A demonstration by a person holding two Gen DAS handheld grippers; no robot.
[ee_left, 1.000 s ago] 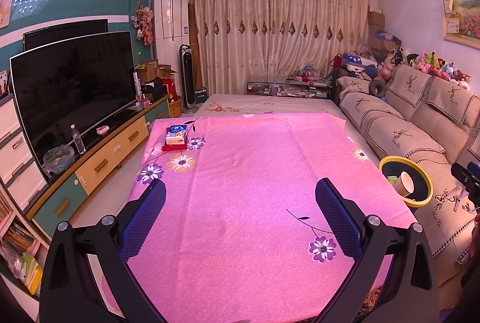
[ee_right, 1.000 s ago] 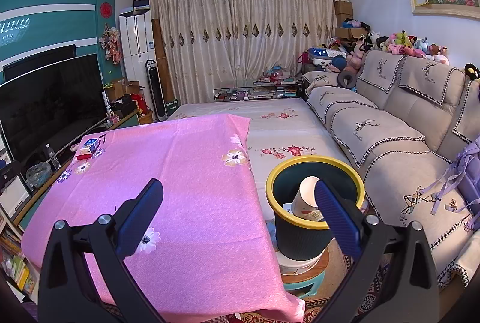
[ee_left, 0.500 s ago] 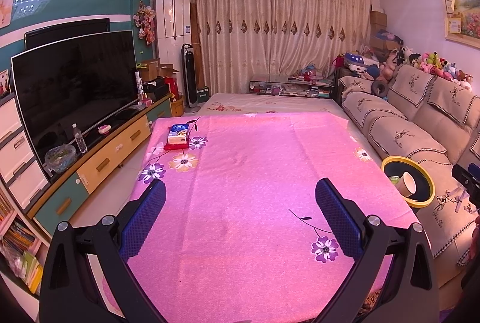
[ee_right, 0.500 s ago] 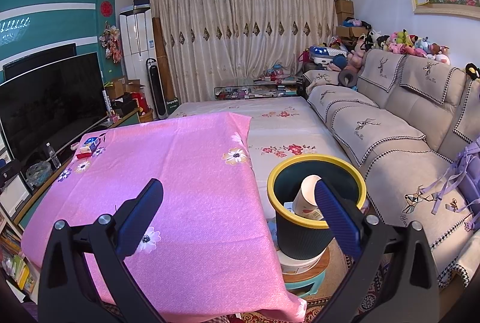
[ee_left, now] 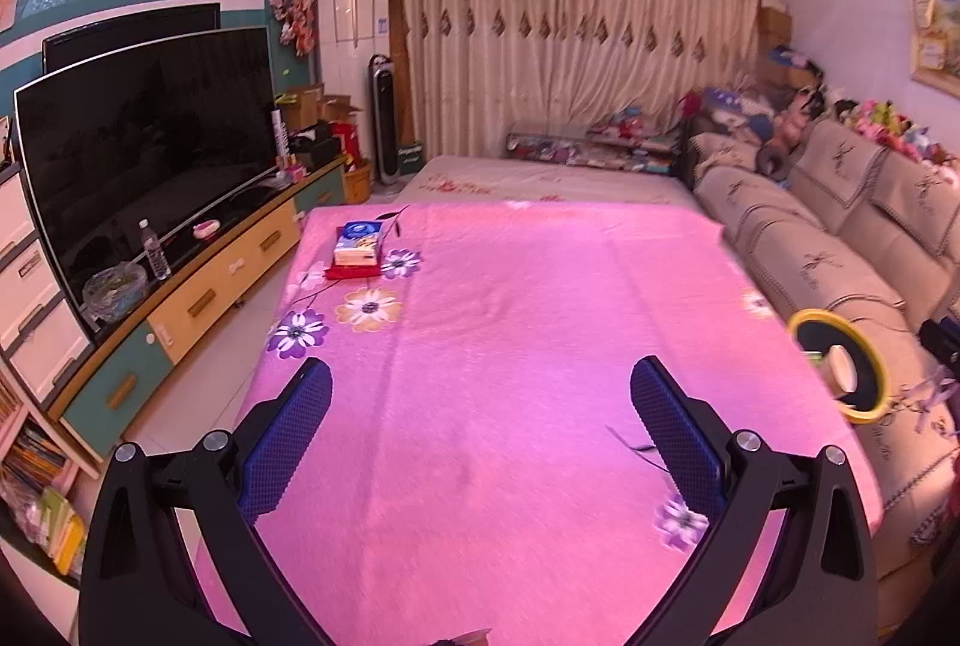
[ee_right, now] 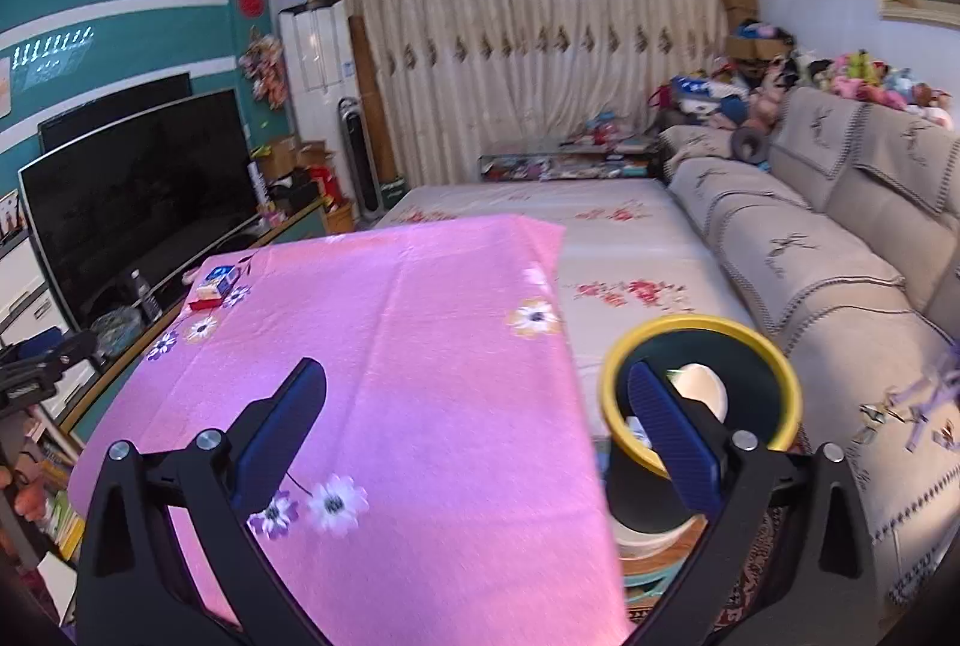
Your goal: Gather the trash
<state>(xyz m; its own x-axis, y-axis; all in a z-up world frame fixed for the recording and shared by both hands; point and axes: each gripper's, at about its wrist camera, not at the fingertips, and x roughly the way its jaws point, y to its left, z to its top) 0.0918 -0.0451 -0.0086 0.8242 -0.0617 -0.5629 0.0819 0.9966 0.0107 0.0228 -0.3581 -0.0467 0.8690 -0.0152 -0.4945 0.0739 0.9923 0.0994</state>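
A dark trash bin with a yellow rim (ee_right: pixel 780 364) stands right of the pink-clothed table (ee_right: pixel 420 346); a white paper cup (ee_right: pixel 702 388) lies inside it. The bin also shows in the left wrist view (ee_left: pixel 804 322), with the cup (ee_left: pixel 840 370) in it. My left gripper (ee_left: pixel 480 406) is open and empty above the pink cloth (ee_left: pixel 510 346). My right gripper (ee_right: pixel 480 400) is open and empty over the table's right edge, its right finger in front of the bin. A tissue pack on a red box (ee_left: pixel 358 244) sits at the table's far left.
A TV (ee_left: pixel 150 136) on a low cabinet lines the left side. A beige sofa (ee_right: pixel 840 256) runs along the right, just beyond the bin. A floral-covered platform (ee_right: pixel 600 238) lies behind the table. The bin stands on a small stool (ee_right: pixel 654 544).
Both views have shifted and blurred slightly: the left gripper has turned left and tilted, the right gripper has moved up and nearer over the bin. Both stay open and empty.
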